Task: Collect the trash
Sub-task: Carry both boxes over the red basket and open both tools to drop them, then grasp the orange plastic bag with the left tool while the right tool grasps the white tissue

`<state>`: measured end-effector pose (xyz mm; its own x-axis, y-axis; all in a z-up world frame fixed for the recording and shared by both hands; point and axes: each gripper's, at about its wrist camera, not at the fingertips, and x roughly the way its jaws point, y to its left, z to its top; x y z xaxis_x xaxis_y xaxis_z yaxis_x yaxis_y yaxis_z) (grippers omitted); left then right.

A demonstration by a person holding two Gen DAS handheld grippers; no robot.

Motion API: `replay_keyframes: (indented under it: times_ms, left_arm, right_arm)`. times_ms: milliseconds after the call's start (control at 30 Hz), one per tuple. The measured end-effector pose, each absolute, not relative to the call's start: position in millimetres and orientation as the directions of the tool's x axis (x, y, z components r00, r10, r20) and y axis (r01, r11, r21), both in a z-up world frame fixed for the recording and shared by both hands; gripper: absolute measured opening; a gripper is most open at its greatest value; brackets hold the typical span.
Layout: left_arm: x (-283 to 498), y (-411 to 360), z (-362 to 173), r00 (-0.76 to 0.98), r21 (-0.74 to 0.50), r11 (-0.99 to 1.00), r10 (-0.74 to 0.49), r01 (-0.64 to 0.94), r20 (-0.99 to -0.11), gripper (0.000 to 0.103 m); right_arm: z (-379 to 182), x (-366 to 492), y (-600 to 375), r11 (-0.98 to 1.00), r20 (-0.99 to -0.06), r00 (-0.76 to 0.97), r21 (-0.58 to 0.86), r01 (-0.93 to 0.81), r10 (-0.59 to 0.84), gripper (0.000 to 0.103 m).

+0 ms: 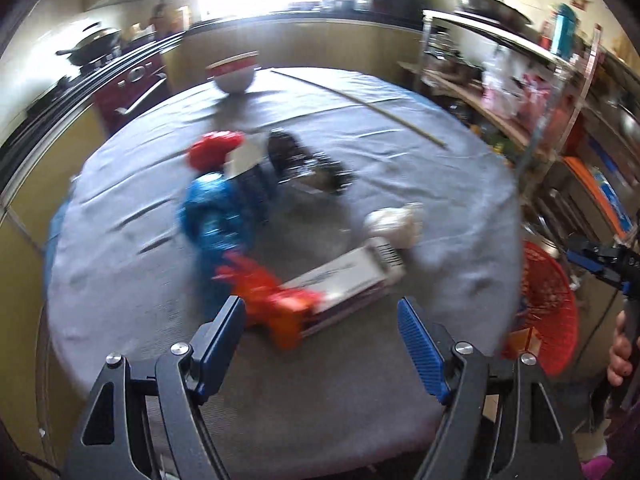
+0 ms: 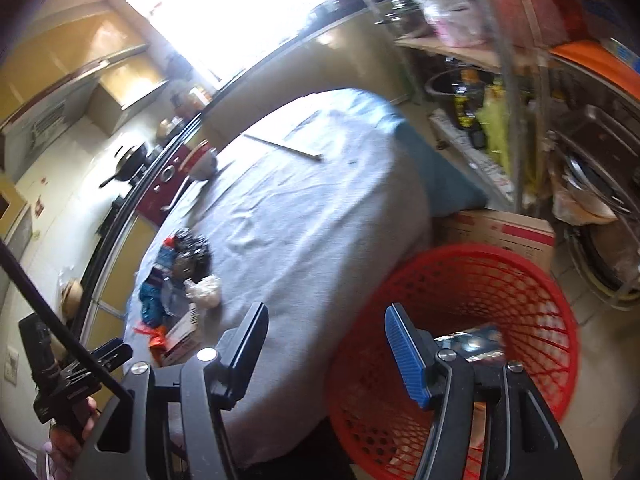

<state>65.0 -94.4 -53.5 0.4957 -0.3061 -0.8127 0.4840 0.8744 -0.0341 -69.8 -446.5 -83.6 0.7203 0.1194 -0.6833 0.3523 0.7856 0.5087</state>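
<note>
On the grey-clothed round table point(image 1: 380, 152) lies a blurred pile of trash. It holds a blue crinkled wrapper point(image 1: 218, 212), a red wrapper point(image 1: 214, 148), a black wrapper point(image 1: 304, 164), a crumpled white tissue point(image 1: 394, 220) and a white and orange carton point(image 1: 332, 284). My left gripper point(image 1: 322, 336) hovers open just short of the carton, gripping nothing. My right gripper point(image 2: 326, 344) is open and empty, above the table's edge and the rim of the red mesh basket point(image 2: 520, 280). A shiny blue packet point(image 2: 472, 344) lies inside the basket. The trash pile point(image 2: 180, 292) shows at left.
A red-rimmed bowl point(image 1: 234, 74) and a long chopstick point(image 1: 360, 104) lie at the table's far side. A cardboard box point(image 2: 500, 228) stands behind the basket on the floor. Cluttered metal shelves point(image 1: 520, 92) stand to the right, and a stove with a pan point(image 1: 92, 48) to the left.
</note>
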Motion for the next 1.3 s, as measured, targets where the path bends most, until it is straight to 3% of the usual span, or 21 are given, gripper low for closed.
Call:
replay_keyframes:
  times_ms: [333,733,900,1133,1300]
  left_arm:
    - [85.7,-59.8,-73.6,0.483,-0.061,0.9,-0.287,0.431,-0.827,0.078]
    - [131.6,-43.1,-93.2,0.314,-0.409,0.883,-0.466,0.23,-0.828,0.078]
    - [139.1,-48.5,-107.3,0.252,-0.484,0.859,-0.512,0.168,-0.821,0.059]
    - [145.5,-48.2,-114.3,0.24,-0.511,0.851,-0.525,0.123,-0.817,0.049]
    - [146.7,-48.8,-122.0,0.221,-0.526,0.844,-0.536,0.108,-0.815,0.044]
  right_arm:
    - [-81.3,9.9,-383.6,0.787,-0.651,0.683,0.59,0.181,0.331,0.065]
    - [-98.3,76.5,-340.5,0.794,-0.676,0.637,0.586,0.161,0.37,0.064]
    - [-105.9,91.2,-336.8,0.772,-0.677,0.631,0.608,0.187,0.38,0.064]
    - [-122.8,113.8,-328.4,0.771,-0.716,0.588,0.594,0.229,0.377,0.058]
    - [-141.7,121.9,-323.2,0.76,-0.74,0.545,0.595,0.26,0.393,0.041]
